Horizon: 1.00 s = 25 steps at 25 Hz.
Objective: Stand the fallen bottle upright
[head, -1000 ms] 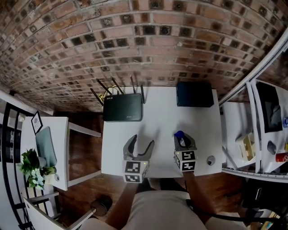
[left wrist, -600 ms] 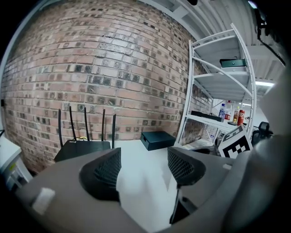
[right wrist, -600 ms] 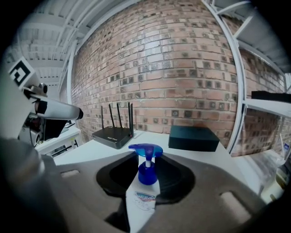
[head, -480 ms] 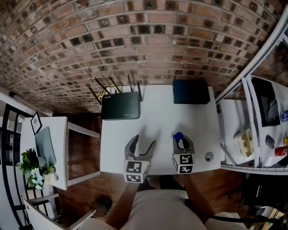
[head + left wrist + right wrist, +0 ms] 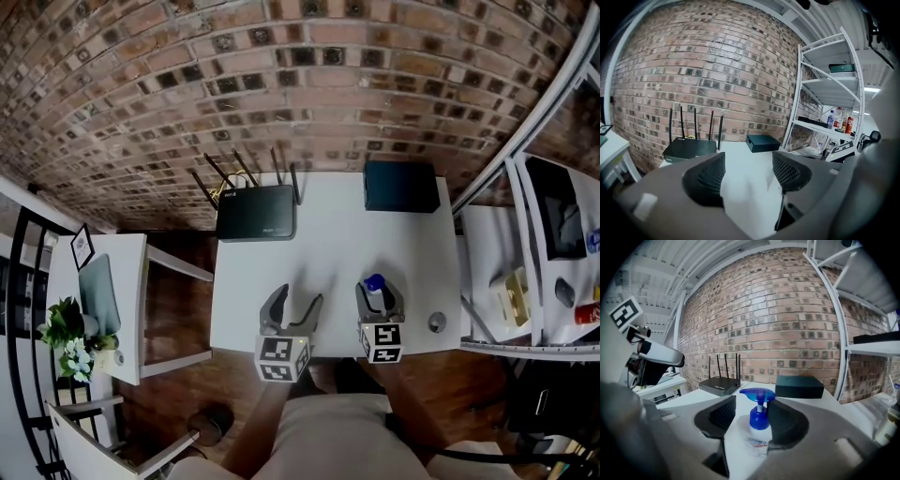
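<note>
The bottle [image 5: 758, 423] stands upright on the white table [image 5: 328, 244], in the right part near the front edge, between the jaws of the right gripper [image 5: 753, 413]. Its long axis is vertical. The blue pump head is on top and the pale body with the label is at the bottom; the head reaches a little toward the left in the right gripper view. The two pads seem to press the body from both sides, so I judge that I have it clamped, though the pale body is hard to separate from the white table. I think the standing step is almost done, and what is left is the release. For this I must open the jaws slowly and evenly, then pull the gripper straight back without touching the pump head, because a tall narrow bottle can tip easily. The left gripper [image 5: 749, 171] holds nothing; its fingers are apart over bare table, beside the right one. At the back edge, well apart from the bottle, are a black router [image 5: 255, 212] and a dark box [image 5: 401, 187].
</note>
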Each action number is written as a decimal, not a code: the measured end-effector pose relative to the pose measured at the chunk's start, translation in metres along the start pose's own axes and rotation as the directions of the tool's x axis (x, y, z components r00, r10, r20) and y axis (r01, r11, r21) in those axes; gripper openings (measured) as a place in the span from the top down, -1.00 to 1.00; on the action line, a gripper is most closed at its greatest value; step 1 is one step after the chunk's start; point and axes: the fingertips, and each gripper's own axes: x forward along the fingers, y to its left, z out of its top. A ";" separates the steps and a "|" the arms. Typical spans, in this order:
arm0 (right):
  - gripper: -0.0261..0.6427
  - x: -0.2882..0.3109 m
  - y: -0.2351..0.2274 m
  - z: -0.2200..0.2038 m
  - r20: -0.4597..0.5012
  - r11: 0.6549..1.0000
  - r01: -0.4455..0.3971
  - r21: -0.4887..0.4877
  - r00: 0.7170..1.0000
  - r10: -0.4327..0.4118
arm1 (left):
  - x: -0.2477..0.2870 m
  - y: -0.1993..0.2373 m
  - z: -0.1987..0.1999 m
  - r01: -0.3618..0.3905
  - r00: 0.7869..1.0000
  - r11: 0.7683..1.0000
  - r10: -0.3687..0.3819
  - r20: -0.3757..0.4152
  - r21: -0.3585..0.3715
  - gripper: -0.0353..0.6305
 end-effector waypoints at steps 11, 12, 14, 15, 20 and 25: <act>-0.60 -0.005 0.010 -0.004 0.060 0.999 -0.037 -0.026 0.997 0.038 | -0.038 -0.009 -0.006 -0.109 0.993 0.994 0.110 0.032 -0.019 -0.10; -0.69 -0.007 0.009 -0.003 0.078 0.999 -0.036 -0.033 0.996 0.039 | -0.042 -0.010 -0.008 -0.121 0.992 0.992 0.122 0.034 -0.021 -0.10; -0.71 -0.010 0.005 -0.002 0.107 0.997 -0.047 -0.059 0.993 0.053 | -0.052 -0.013 -0.014 -0.143 0.989 0.989 0.144 0.033 -0.025 -0.10; -0.74 -0.010 0.002 -0.002 0.111 0.997 -0.048 -0.067 0.992 0.056 | -0.057 -0.014 -0.018 -0.154 0.987 0.988 0.155 0.031 -0.028 -0.10; -0.75 -0.025 -0.016 0.002 0.136 0.999 -0.013 -0.052 0.991 0.020 | -0.078 -0.018 -0.031 -0.165 0.985 0.986 0.166 0.040 -0.027 -0.10; -0.74 -0.079 -0.007 0.008 0.172 1.000 0.023 -0.021 0.985 -0.019 | -0.097 -0.030 -0.027 -0.097 0.991 0.995 0.095 0.095 0.012 -0.10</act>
